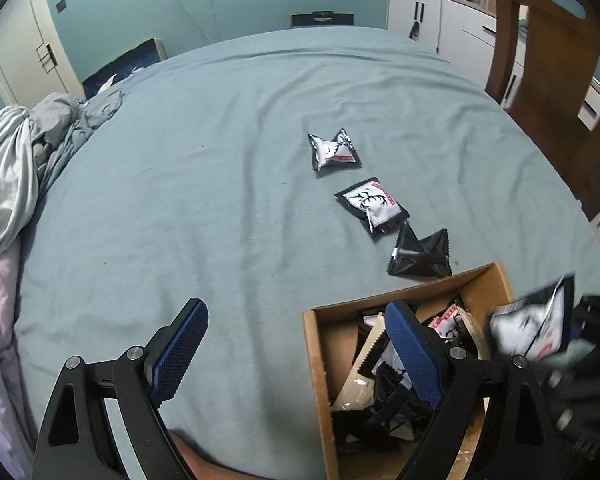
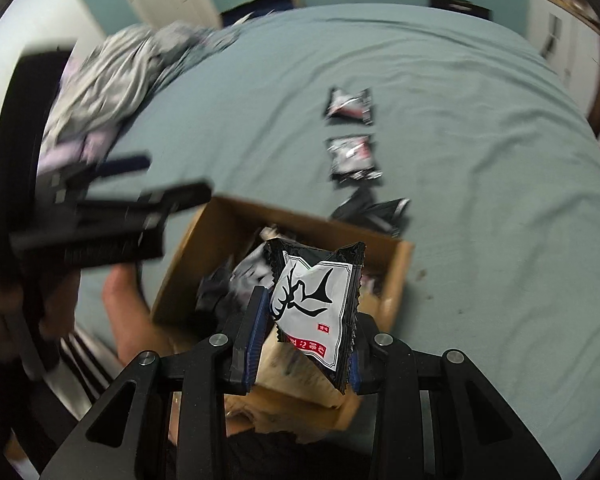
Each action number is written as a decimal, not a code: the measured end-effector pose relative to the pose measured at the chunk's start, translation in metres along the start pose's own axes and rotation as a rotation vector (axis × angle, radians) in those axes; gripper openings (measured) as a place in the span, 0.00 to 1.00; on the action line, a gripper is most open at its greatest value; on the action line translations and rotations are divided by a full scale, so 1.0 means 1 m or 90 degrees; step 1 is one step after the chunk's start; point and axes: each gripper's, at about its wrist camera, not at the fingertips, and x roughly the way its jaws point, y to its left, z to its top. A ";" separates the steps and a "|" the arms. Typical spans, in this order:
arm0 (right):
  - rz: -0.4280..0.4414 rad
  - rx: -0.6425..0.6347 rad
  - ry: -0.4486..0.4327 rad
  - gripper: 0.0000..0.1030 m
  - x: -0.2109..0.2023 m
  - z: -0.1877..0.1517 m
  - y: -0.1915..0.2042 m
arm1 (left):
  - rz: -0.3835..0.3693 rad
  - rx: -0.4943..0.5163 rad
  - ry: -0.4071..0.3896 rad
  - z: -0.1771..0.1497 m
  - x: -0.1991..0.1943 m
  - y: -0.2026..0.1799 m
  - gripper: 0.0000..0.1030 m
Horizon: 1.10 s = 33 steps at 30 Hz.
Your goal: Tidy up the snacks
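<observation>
A brown cardboard box (image 1: 314,360) sits on the teal bed sheet and holds several black-and-white snack packets. My left gripper (image 1: 296,344) is open and empty, one finger over the box's left part. My right gripper (image 2: 306,332) is shut on a black-and-white snack packet (image 2: 316,304), held above the box (image 2: 188,252); it shows blurred at the right of the left wrist view (image 1: 534,320). Three packets lie in a row beyond the box: the far one (image 1: 334,150), the middle one (image 1: 374,204) and an all-black one (image 1: 420,254).
A heap of crumpled bedding (image 1: 16,160) lies at the left of the bed. A wooden chair (image 1: 548,80) stands at the right edge. White cabinets (image 1: 440,12) stand behind. The left gripper (image 2: 112,208) shows blurred in the right wrist view.
</observation>
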 end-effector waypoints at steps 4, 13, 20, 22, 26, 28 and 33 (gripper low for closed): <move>0.030 -0.007 0.031 0.31 0.008 0.000 0.003 | 0.001 0.003 0.003 0.000 0.002 -0.001 0.89; 0.049 0.118 0.009 0.70 0.007 0.006 -0.027 | 0.003 0.015 0.013 -0.002 0.005 -0.006 0.89; 0.017 0.200 -0.029 0.71 -0.002 0.005 -0.043 | 0.000 0.009 0.015 -0.002 0.005 -0.005 0.89; 0.017 0.204 -0.046 0.71 -0.007 0.004 -0.042 | -0.003 0.006 0.015 -0.002 0.005 -0.004 0.89; 0.013 0.197 -0.064 0.71 -0.013 0.001 -0.041 | -0.007 0.003 0.011 -0.002 0.003 -0.005 0.89; 0.015 0.194 -0.059 0.71 -0.013 0.000 -0.041 | -0.004 0.004 0.006 -0.002 0.001 -0.005 0.89; 0.007 0.196 -0.073 0.71 -0.022 0.002 -0.045 | 0.014 0.007 -0.008 0.000 -0.002 -0.007 0.89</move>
